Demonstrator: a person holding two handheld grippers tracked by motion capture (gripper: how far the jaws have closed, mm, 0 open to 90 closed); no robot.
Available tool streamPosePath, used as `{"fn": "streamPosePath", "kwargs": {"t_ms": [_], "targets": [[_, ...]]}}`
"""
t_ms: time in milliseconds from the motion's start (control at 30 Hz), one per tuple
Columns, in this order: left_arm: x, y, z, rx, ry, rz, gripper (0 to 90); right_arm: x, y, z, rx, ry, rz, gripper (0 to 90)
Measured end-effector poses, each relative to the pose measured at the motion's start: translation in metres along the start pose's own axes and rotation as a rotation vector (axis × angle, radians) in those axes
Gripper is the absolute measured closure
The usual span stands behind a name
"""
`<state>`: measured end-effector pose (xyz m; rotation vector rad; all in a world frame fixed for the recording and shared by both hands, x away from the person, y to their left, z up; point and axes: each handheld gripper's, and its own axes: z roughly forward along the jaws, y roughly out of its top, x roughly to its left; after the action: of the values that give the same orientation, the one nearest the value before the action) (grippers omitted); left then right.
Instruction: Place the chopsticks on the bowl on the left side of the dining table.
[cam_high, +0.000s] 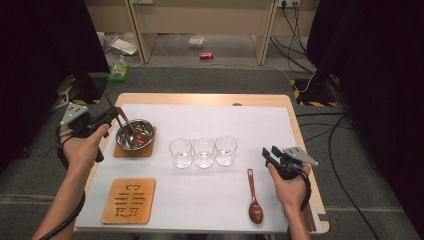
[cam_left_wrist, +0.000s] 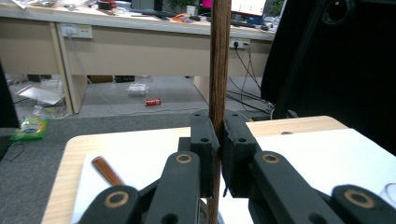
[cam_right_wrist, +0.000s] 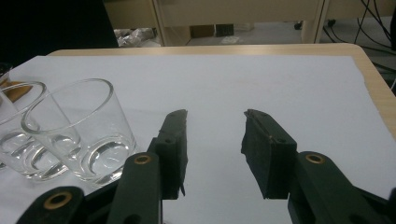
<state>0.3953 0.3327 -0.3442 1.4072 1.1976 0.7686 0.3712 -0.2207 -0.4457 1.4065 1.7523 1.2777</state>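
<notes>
A long dark-brown wooden spoon leans with its bowl inside a round shiny steel bowl at the left middle of the high view, its handle slanting up toward the upper left. In the left gripper view its handle runs upright through the frame's centre, clamped.

High view sits above your side of the desk, looking forward and down at the whole top. Left gripper view rides low and level, facing the far desk edge and the room beyond. Right gripper view is close over the white sheet; it shares the glasses with the high view.
</notes>
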Motion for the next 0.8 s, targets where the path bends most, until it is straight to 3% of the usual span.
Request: {"fn": "streamPosePath", "kwargs": {"t_ms": [500,800], "targets": [[0.036,-0.012,-0.016,0.042,0.069,-0.016,83.8,0.001,0.001,-0.001,-0.007,0.002,0.003,59.6],[0.047,-0.022,-0.009,0.103,0.078,-0.044,83.8,0.003,0.0,-0.001,-0.004,0.01,0.006,59.6]]}}
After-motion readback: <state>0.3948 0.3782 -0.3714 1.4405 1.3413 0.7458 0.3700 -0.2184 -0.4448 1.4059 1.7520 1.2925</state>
